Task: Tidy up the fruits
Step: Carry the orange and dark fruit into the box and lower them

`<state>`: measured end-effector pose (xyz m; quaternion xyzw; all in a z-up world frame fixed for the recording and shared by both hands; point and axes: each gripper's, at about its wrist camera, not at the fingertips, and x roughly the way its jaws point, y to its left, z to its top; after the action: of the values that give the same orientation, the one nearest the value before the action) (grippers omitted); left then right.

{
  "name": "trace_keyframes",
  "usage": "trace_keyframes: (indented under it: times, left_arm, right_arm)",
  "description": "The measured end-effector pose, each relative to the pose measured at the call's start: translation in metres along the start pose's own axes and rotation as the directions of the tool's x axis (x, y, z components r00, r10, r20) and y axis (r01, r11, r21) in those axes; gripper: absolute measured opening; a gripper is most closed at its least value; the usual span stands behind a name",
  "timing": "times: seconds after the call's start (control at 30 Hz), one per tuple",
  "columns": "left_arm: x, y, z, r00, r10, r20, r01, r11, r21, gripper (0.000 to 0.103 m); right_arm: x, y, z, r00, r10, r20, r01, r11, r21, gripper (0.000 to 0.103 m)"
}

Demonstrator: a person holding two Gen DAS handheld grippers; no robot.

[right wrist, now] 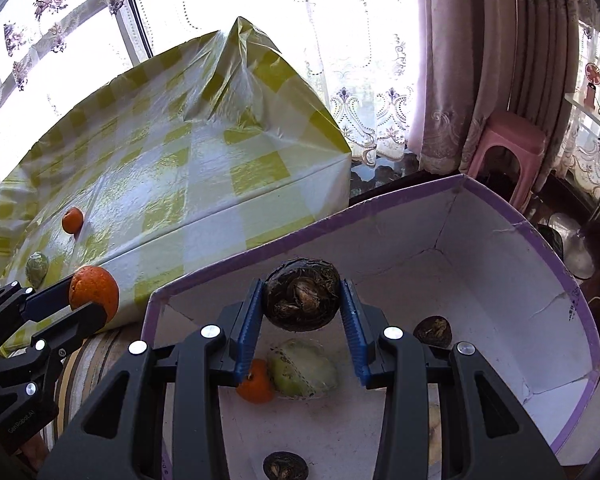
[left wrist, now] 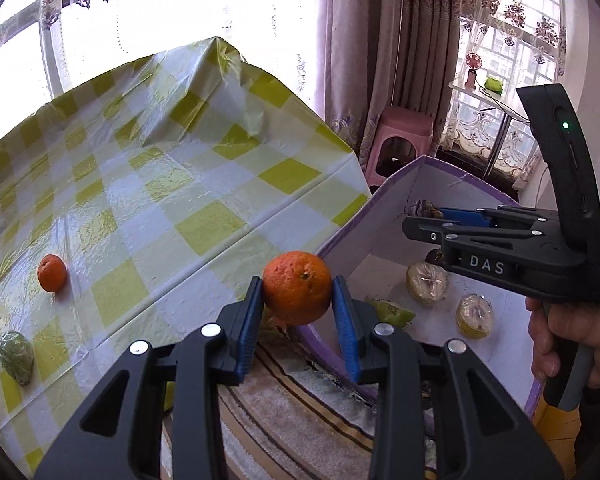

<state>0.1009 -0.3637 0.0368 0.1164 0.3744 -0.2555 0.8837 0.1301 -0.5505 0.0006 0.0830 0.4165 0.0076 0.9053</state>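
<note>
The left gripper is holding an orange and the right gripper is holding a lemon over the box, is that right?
Not quite. The right gripper holds a dark brown, rough, round fruit, not a lemon, over the purple-rimmed box, as the right wrist view shows. The left gripper does hold an orange.

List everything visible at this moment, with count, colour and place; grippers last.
Held orange: 1, orange, between left gripper's fingers, near the box rim.
Held dark fruit: 1, brown-black, between right gripper's fingers, over the box.
Box: 1, white with purple rim, beside the table.
Fruits in box: small orange, green fruit, two dark ones, two wrapped yellowish ones.
Table: yellow-checked cloth; small orange and green fruit on it.
Stool: 1, pink, by curtains.
Left gripper, right gripper: black, blue pads.
</note>
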Motion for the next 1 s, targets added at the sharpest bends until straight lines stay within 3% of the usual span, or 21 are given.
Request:
trace_keyframes:
  times: [0.23,0.4,0.73,1.0]
  left_arm:
    - [0.034,-0.027,0.019,0.997,-0.061,-0.052,0.064,0.997,0.054,0.035]
    - [0.063,-0.045,0.025,0.987,-0.093,-0.129,0.106,0.990,0.095,0.035]
    - [0.116,-0.077,0.035,0.952,-0.118,-0.284,0.175,0.967,0.184,0.035]
    - [0.153,-0.085,0.038,0.912,-0.112,-0.395,0.213,0.952,0.221,0.035]
  right_arm:
    - [0.016,-0.029,0.009,0.997,-0.070,-0.035,0.071,0.997,0.041,0.039]
    - [0.030,-0.036,0.014,0.993,-0.099,-0.068,0.102,0.994,0.042,0.038]
    - [0.059,-0.058,0.021,0.978,-0.148,-0.145,0.161,0.984,0.077,0.038]
    - [0.083,-0.067,0.014,0.960,-0.163,-0.226,0.186,0.979,0.086,0.039]
